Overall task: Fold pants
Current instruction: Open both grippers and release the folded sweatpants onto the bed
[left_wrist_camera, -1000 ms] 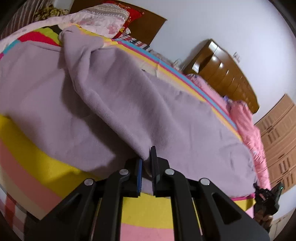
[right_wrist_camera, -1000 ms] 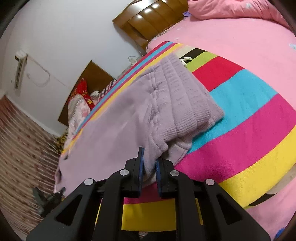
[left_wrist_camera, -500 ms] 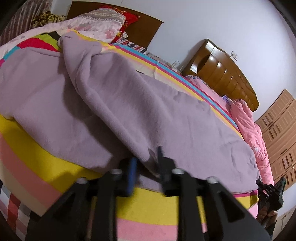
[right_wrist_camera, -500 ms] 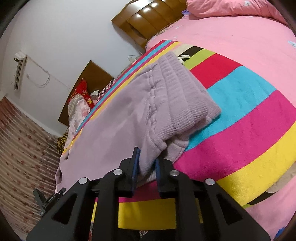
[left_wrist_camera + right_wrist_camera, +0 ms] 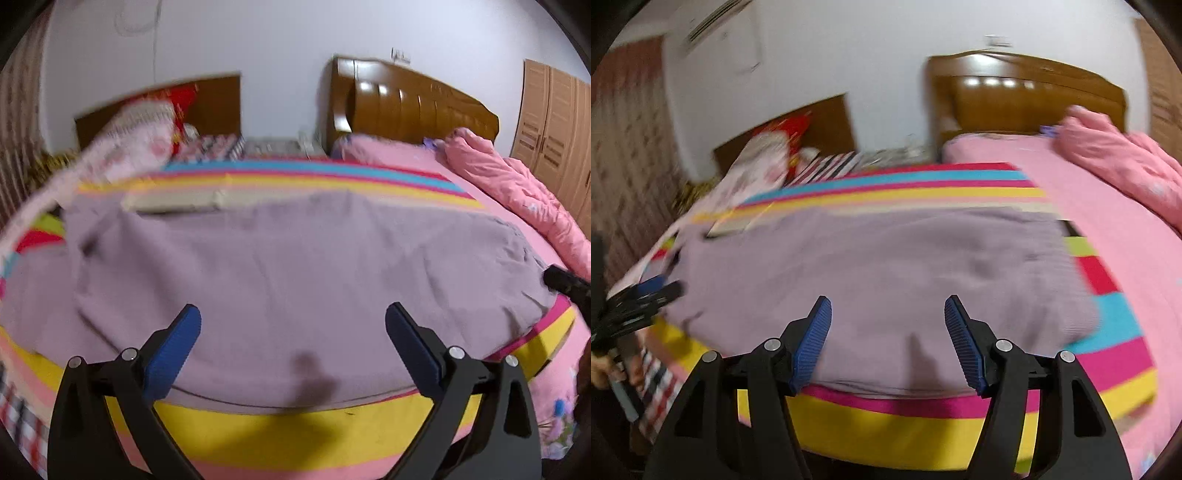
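Observation:
The lilac pants (image 5: 295, 266) lie spread flat across the striped bedspread (image 5: 295, 435), one leg folded over the other. They also fill the middle of the right wrist view (image 5: 879, 266), with the ribbed waistband (image 5: 1060, 280) at the right. My left gripper (image 5: 293, 321) is open and empty, just above the near edge of the pants. My right gripper (image 5: 887, 314) is open and empty, near the waist end. The right gripper's tip shows at the right edge of the left wrist view (image 5: 565, 284), and the left gripper shows at the left of the right wrist view (image 5: 639, 299).
A pink quilt (image 5: 517, 195) lies bunched on the bed at the far right. A wooden headboard (image 5: 413, 103) and a wardrobe (image 5: 554, 122) stand by the back wall. A floral pillow (image 5: 136, 136) lies at the far left.
Both grippers have let go of the pants' edge and opened wide. The lifted leg now lies flat on the other one. Both cameras have swung to face the bed squarely.

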{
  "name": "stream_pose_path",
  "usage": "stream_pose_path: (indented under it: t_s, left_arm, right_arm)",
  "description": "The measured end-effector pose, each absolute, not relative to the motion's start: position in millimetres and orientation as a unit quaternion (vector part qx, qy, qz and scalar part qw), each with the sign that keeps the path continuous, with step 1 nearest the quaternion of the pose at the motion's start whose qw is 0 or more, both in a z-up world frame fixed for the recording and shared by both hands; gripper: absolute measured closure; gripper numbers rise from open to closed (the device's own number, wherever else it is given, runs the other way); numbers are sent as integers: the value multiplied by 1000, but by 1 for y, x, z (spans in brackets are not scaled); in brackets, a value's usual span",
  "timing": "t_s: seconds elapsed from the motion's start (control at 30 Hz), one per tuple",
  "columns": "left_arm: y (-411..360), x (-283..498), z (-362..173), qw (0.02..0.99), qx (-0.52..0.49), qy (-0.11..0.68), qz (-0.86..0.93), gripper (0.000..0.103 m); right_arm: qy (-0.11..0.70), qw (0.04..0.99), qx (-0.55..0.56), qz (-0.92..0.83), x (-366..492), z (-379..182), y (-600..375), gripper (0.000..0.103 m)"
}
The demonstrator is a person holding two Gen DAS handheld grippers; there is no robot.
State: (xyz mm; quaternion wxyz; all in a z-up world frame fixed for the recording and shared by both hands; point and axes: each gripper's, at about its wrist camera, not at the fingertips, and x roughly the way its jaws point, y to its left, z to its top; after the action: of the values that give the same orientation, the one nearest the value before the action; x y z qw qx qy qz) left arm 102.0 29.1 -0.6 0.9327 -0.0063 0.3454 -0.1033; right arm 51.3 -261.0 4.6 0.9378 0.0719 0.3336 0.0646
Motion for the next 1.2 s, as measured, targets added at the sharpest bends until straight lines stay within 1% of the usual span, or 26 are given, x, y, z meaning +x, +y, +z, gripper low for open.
stream_pose_path:
  t_s: [0.07, 0.17, 0.23, 0.33, 0.4, 0.47, 0.53, 0.57, 0.6, 0.63, 0.7, 0.83, 0.93, 0.97, 1.0, 1.07, 1.13, 1.2]
  left_arm:
    - [32, 109, -13, 921, -24, 371, -114, 5]
    - [29, 108, -35, 904, 2, 410, -119, 5]
    - [24, 97, -43, 908, 60, 397, -120, 5]
    - [28, 94, -43, 909, 44, 396, -127, 4]
    - [27, 99, -39, 901, 46, 413, -126, 5]
    - [27, 103, -22, 895, 22, 422, -146, 6]
    - [18, 106, 2, 905, 22, 392, -166, 4]
    - [10, 111, 15, 911, 32, 374, -172, 2]
    - [-5, 123, 29, 916, 48, 356, -179, 2]
    - [-18, 137, 36, 916, 58, 347, -191, 2]
    - [-48, 178, 40, 903, 65, 355, -231, 2]
    - [-97, 267, 9, 887, 110, 382, -233, 2]
    - [-121, 303, -22, 869, 146, 397, -256, 2]
    - [-127, 308, -32, 863, 162, 401, -262, 2]
    - [-133, 314, -46, 855, 191, 412, -250, 1]
    - [-126, 328, -45, 861, 173, 421, -227, 1]
    - [-114, 340, -46, 854, 134, 443, -236, 1]
    - [-109, 346, -45, 856, 127, 446, -226, 1]
  right_arm:
    - [351, 933, 58, 60, 59, -8, -255, 40]
    - [386, 920, 54, 48, 64, -31, -262, 39]
    - [373, 925, 49, 56, 59, -34, -265, 39]
    - [376, 925, 21, 58, 53, -36, -260, 37]
    - [400, 914, 22, 60, 60, -30, -259, 36]
    - [391, 918, 14, 64, 57, -13, -259, 36]
    - [364, 929, -11, 62, 61, 7, -260, 33]
    - [352, 934, -34, 52, 71, 16, -259, 27]
    - [349, 935, -44, 45, 79, 20, -258, 23]
    - [348, 935, -51, 42, 91, 23, -258, 22]
    - [372, 926, -43, 44, 127, 21, -264, 18]
    - [419, 906, -39, 44, 159, 5, -271, 18]
    - [452, 888, -58, 64, 158, -16, -277, 17]
    - [474, 875, -74, 62, 155, -28, -282, 17]
    - [474, 875, -70, 71, 152, -32, -283, 16]
    - [473, 875, -39, 95, 136, -36, -300, 15]
    - [468, 875, -46, 115, 120, -37, -308, 16]
    - [471, 873, -46, 119, 114, -37, -309, 16]
